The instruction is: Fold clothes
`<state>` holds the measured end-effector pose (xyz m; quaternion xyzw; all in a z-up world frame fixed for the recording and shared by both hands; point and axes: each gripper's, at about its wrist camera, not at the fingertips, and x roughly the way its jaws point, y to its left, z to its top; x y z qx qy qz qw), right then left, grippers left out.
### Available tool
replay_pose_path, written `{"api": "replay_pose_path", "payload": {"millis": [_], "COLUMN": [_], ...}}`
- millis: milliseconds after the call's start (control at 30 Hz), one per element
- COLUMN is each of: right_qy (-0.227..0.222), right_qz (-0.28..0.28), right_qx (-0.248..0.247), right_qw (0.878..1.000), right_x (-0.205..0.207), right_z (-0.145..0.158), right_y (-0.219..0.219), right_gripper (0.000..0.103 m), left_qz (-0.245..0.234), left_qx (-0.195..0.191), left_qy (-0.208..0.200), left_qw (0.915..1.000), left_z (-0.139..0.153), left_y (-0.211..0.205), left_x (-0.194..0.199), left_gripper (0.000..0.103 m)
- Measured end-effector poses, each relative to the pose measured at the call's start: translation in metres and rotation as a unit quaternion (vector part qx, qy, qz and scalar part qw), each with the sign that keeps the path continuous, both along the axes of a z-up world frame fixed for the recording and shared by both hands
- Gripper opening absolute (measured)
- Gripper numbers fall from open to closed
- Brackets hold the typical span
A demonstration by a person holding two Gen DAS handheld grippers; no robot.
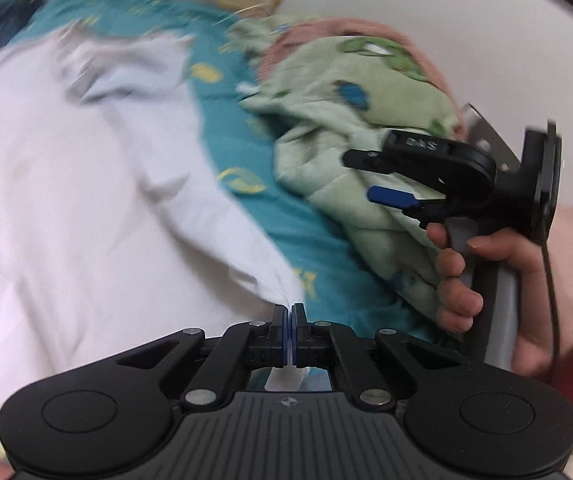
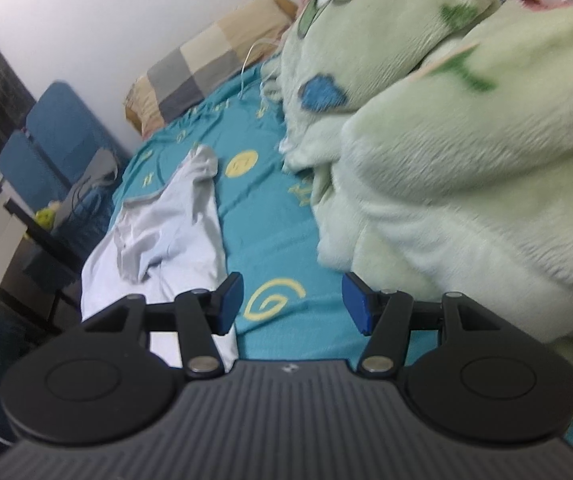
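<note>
A white garment [image 1: 86, 200] lies spread on a teal bedsheet [image 1: 230, 128]. My left gripper [image 1: 289, 312] is shut on a corner of the garment, with white cloth pinched between its blue pads. In the right wrist view the garment [image 2: 166, 224] lies to the left on the sheet [image 2: 270, 216]. My right gripper [image 2: 292, 304] is open and empty above the sheet, just right of the garment's edge. It also shows in the left wrist view [image 1: 390, 178], held by a hand in front of the green blanket.
A bunched light green fleece blanket [image 2: 446, 152] fills the right side of the bed. A checked pillow [image 2: 206, 64] lies at the bed's head by the white wall. A blue chair [image 2: 54, 136] and a dark desk [image 2: 34, 248] stand left of the bed.
</note>
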<state>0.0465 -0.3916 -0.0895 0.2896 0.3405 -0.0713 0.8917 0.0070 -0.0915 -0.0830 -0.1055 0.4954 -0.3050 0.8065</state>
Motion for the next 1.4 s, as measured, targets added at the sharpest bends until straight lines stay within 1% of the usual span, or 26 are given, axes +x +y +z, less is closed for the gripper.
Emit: {"api": "replay_pose_path", "payload": {"millis": [67, 133, 200, 267, 333, 433, 467, 533, 567, 600, 633, 667, 700, 767, 833, 900, 933, 1033, 1100, 1133, 1200, 1233, 1300, 1333, 1367, 1400], "right_qy": [0.011, 0.021, 0.028, 0.034, 0.038, 0.040, 0.039, 0.034, 0.032, 0.029, 0.026, 0.023, 0.019, 0.008, -0.007, -0.020, -0.025, -0.037, -0.044, -0.048, -0.055, -0.058, -0.065, -0.064, -0.062, -0.060], "right_qz": [0.017, 0.033, 0.048, 0.061, 0.070, 0.078, 0.080, 0.083, 0.084, 0.085, 0.087, 0.088, 0.091, 0.095, 0.101, 0.107, 0.111, 0.118, 0.124, 0.130, 0.140, 0.144, 0.158, 0.162, 0.162, 0.160], "right_qx": [0.002, 0.002, 0.001, 0.001, -0.002, -0.014, -0.017, -0.019, -0.020, -0.020, -0.021, -0.022, -0.023, -0.026, -0.030, -0.035, -0.038, -0.046, -0.053, -0.056, -0.061, -0.061, -0.060, -0.062, -0.063, -0.065], "right_qw": [1.000, 0.999, 0.998, 0.998, 0.997, 0.996, 0.996, 0.996, 0.996, 0.996, 0.996, 0.996, 0.995, 0.995, 0.994, 0.993, 0.993, 0.991, 0.990, 0.989, 0.987, 0.986, 0.984, 0.983, 0.983, 0.983], "right_x": [0.005, 0.010, 0.014, 0.017, 0.017, 0.017, 0.018, 0.018, 0.018, 0.017, 0.017, 0.017, 0.017, 0.017, 0.016, 0.013, 0.012, 0.008, 0.006, 0.005, 0.004, 0.003, 0.003, 0.003, 0.002, 0.002], "right_z": [-0.004, -0.007, -0.010, -0.012, -0.013, -0.014, -0.013, -0.013, -0.012, -0.011, -0.011, -0.011, -0.010, -0.008, -0.004, 0.000, 0.002, 0.006, 0.009, 0.011, 0.013, 0.013, 0.013, 0.012, 0.011, 0.009], "right_y": [0.007, 0.015, 0.023, 0.030, 0.035, 0.040, 0.042, 0.044, 0.045, 0.046, 0.047, 0.049, 0.051, 0.056, 0.062, 0.068, 0.072, 0.083, 0.091, 0.096, 0.105, 0.109, 0.117, 0.121, 0.125, 0.128], "right_gripper": [0.058, 0.058, 0.058, 0.058, 0.058, 0.058, 0.058, 0.058, 0.058, 0.058, 0.058, 0.058, 0.058, 0.058, 0.058, 0.058, 0.058, 0.058, 0.058, 0.058, 0.058, 0.068, 0.080, 0.078, 0.078, 0.078], "left_qz": [0.020, 0.034, 0.050, 0.054, 0.062, 0.063, 0.062, 0.065, 0.067, 0.071, 0.080, 0.089, 0.098, 0.126, 0.156, 0.174, 0.180, 0.200, 0.205, 0.208, 0.206, 0.218, 0.240, 0.252, 0.263, 0.279], "left_qx": [0.000, 0.040, 0.080, 0.097, 0.090, 0.073, 0.069, 0.068, 0.068, 0.066, 0.061, 0.056, 0.050, 0.045, 0.050, 0.055, 0.059, 0.074, 0.086, 0.092, 0.090, 0.078, 0.054, 0.042, 0.030, 0.016], "left_qy": [0.040, 0.067, 0.087, 0.096, 0.096, 0.079, 0.071, 0.059, 0.053, 0.046, 0.039, 0.031, 0.023, 0.000, -0.018, -0.043, -0.057, -0.096, -0.110, -0.117, -0.126, -0.119, -0.104, -0.097, -0.089, -0.068], "left_qw": [0.9990, 0.9964, 0.9917, 0.9892, 0.9894, 0.9923, 0.9932, 0.9938, 0.9940, 0.9942, 0.9942, 0.9940, 0.9936, 0.9911, 0.9863, 0.9823, 0.9803, 0.9723, 0.9687, 0.9668, 0.9661, 0.9656, 0.9636, 0.9621, 0.9603, 0.9577], "left_z": [-0.006, -0.022, -0.040, -0.052, -0.053, -0.043, -0.039, -0.030, -0.026, -0.021, -0.015, -0.010, -0.005, 0.008, 0.018, 0.025, 0.028, 0.031, 0.030, 0.030, 0.030, 0.029, 0.027, 0.025, 0.024, 0.024], "left_y": [0.022, 0.035, 0.044, 0.050, 0.055, 0.062, 0.064, 0.069, 0.071, 0.076, 0.082, 0.089, 0.095, 0.115, 0.132, 0.146, 0.151, 0.156, 0.151, 0.149, 0.145, 0.150, 0.161, 0.166, 0.171, 0.182], "left_x": [0.001, 0.004, 0.008, 0.010, 0.011, 0.011, 0.010, 0.008, 0.007, 0.008, 0.011, 0.013, 0.016, 0.025, 0.036, 0.042, 0.044, 0.045, 0.044, 0.043, 0.040, 0.043, 0.049, 0.053, 0.056, 0.064], "left_gripper": [0.002, 0.002, 0.002, 0.002, 0.002, 0.003, 0.007, 0.023, 0.027, 0.035, 0.039, 0.048, 0.054, 0.060, 0.067, 0.079, 0.082, 0.088, 0.096, 0.099, 0.103, 0.103, 0.103, 0.103, 0.103, 0.103]}}
